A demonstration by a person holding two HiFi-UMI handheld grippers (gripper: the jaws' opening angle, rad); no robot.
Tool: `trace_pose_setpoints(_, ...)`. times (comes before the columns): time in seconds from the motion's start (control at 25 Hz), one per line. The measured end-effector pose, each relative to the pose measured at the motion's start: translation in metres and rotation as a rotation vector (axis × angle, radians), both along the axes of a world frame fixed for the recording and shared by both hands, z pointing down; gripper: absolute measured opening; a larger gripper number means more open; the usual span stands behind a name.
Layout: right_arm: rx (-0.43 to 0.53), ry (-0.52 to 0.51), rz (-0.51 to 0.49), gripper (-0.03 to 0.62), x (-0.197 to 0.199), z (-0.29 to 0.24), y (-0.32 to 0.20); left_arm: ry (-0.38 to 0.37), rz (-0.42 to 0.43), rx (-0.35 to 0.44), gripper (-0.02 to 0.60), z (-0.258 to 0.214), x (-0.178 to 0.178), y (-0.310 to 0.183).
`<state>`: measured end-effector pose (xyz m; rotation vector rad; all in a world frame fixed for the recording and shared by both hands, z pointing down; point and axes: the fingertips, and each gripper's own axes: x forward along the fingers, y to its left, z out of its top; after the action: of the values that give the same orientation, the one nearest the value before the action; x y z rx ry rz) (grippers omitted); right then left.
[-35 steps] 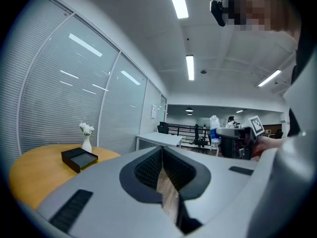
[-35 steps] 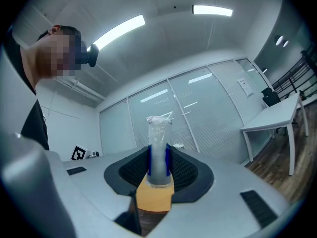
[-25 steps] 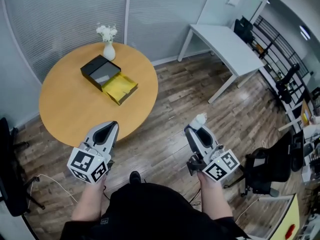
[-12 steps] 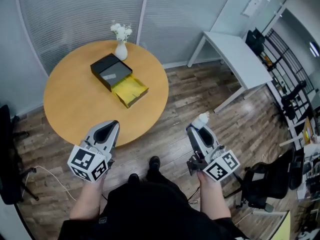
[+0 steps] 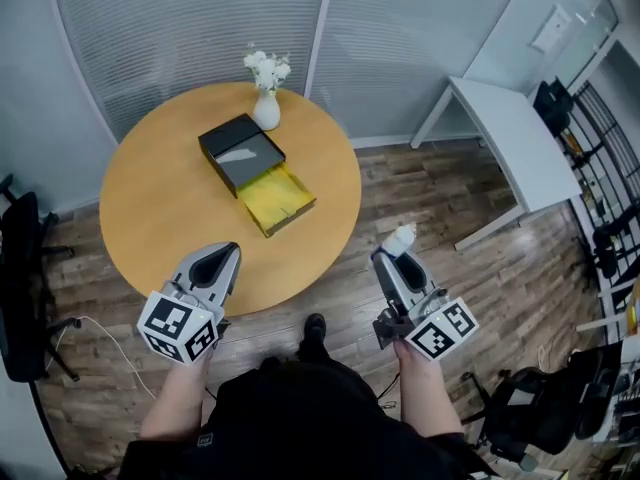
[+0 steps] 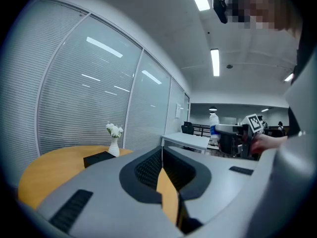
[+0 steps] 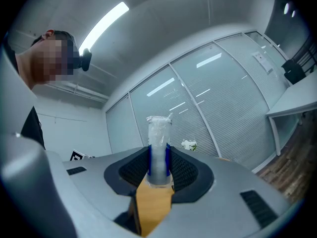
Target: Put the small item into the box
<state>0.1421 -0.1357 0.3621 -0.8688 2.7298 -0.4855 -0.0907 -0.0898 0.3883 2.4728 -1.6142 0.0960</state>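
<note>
A black box (image 5: 243, 153) with an open yellow tray (image 5: 278, 198) lies on the round wooden table (image 5: 160, 208). In the left gripper view the box (image 6: 101, 158) shows low and far off. My right gripper (image 5: 390, 258) hangs over the wood floor, short of the table, shut on a small white-and-blue wrapped item (image 5: 400, 238). That item (image 7: 158, 148) stands upright between the jaws of the right gripper (image 7: 159, 170). My left gripper (image 5: 225, 255) is at the table's near edge, jaws together and nothing in them; its own view shows the left gripper (image 6: 162, 152) the same.
A white vase of flowers (image 5: 266, 108) stands just behind the box. A white desk (image 5: 510, 138) is at the right, a black chair (image 5: 20, 288) at the left, another (image 5: 530, 428) at the bottom right. Glass walls with blinds lie behind the table.
The table and box have shifted right and lower in the head view, as the person comes closer to them. Both grippers keep their place and grip.
</note>
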Motion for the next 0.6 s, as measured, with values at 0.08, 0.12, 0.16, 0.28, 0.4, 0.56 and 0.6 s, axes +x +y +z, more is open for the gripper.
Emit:
trace_pose_setpoints(0.08,-0.007,-0.006,-0.021,0.137,0.003,0.003,-0.028,-0.001,-0.016,-0.004,0.018,0.001,0.005,-0.024)
trace_pose_setpoints(0.12,-0.01,-0.007,-0.031,0.138,0.005,0.004,-0.042,-0.004,-0.024,-0.003,0.018,0.0,0.009,-0.036)
trace_pose_setpoints(0.16,-0.011,-0.009,-0.042,0.137,0.007,0.005,-0.056,-0.006,-0.032,0.002,0.018,-0.003,0.012,-0.048)
trace_pose_setpoints(0.28,-0.01,-0.015,-0.079,0.137,0.015,0.003,-0.095,-0.011,-0.06,0.025,0.018,-0.014,0.026,-0.08)
trace_pose_setpoints(0.4,-0.01,-0.019,-0.128,0.137,0.017,0.004,-0.125,-0.024,-0.089,0.036,0.018,-0.02,0.037,-0.103)
trace_pose_setpoints(0.56,-0.024,-0.021,-0.185,0.137,0.008,0.01,-0.154,-0.031,-0.131,0.02,0.018,-0.017,0.038,-0.119)
trace_pose_setpoints(0.6,-0.029,-0.022,-0.198,0.137,0.004,0.011,-0.16,-0.031,-0.142,0.013,0.018,-0.015,0.035,-0.122)
